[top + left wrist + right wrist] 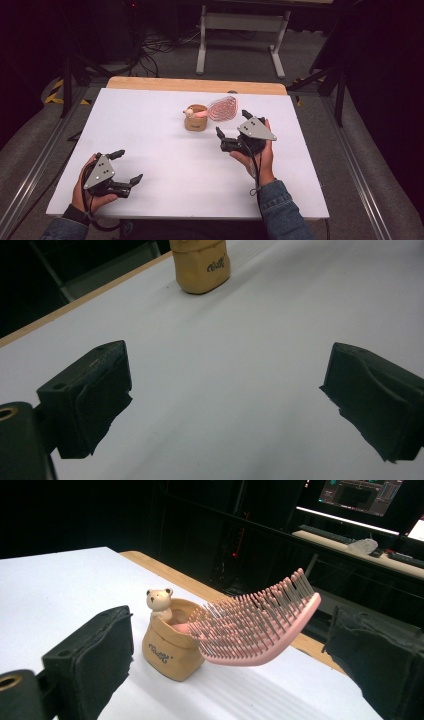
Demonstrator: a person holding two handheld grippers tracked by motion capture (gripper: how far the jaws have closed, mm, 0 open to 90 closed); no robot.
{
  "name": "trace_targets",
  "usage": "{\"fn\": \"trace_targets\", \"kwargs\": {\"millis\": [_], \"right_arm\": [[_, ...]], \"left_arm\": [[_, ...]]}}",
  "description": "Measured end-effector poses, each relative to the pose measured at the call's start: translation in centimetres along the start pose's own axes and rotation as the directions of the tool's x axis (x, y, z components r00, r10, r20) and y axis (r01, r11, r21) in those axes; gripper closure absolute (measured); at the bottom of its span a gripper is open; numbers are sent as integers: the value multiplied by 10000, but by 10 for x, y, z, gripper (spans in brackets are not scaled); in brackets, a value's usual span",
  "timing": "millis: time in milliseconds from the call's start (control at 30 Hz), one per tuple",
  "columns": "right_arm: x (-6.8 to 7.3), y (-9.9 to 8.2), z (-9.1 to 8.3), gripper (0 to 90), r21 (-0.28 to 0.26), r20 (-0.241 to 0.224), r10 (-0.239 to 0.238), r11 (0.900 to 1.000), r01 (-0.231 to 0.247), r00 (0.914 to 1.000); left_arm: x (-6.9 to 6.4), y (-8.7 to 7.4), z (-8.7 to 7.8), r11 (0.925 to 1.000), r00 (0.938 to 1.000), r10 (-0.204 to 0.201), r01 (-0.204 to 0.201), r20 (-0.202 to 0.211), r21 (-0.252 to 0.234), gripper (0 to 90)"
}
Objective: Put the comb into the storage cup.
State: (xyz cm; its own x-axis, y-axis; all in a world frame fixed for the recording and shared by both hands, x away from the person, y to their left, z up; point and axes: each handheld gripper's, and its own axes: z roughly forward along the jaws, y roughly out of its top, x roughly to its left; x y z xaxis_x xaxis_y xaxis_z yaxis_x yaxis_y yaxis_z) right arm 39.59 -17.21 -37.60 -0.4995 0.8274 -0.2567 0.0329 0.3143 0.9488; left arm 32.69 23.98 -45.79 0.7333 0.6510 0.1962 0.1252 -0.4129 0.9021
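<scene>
Item: pink curved plastic hairbrush [260,625] is leaning, seemingly handle-down, in small tan bear-topped holder [167,645]; right gripper [234,129], fingers released, nearing, is risking tipping both.

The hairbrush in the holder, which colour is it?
Pink hairbrush, with grey-tipped bristles; right gripper view.

Hairbrush [260,625] in holder [167,652]
</scene>
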Motion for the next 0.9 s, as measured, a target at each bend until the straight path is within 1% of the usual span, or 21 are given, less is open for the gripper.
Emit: {"fn": "trace_targets", "kwargs": {"millis": [200, 633, 900], "right_arm": [[-1, -1, -5, 58, -9, -22, -39, 10000, 39, 10000], [1, 2, -16, 58, -180, -122, -195, 9997, 193, 9997], [2, 2, -20, 58, -211, -213, -273, 9994, 268, 9994]], "left_arm": [[0, 0, 0, 10000, 10000, 25, -25, 0, -26, 62], [0, 1, 0, 9999, 10000, 91, -91, -5, 50, 62], [0, 1, 0, 10000, 10000, 85, -85, -2, 47, 62]]}}
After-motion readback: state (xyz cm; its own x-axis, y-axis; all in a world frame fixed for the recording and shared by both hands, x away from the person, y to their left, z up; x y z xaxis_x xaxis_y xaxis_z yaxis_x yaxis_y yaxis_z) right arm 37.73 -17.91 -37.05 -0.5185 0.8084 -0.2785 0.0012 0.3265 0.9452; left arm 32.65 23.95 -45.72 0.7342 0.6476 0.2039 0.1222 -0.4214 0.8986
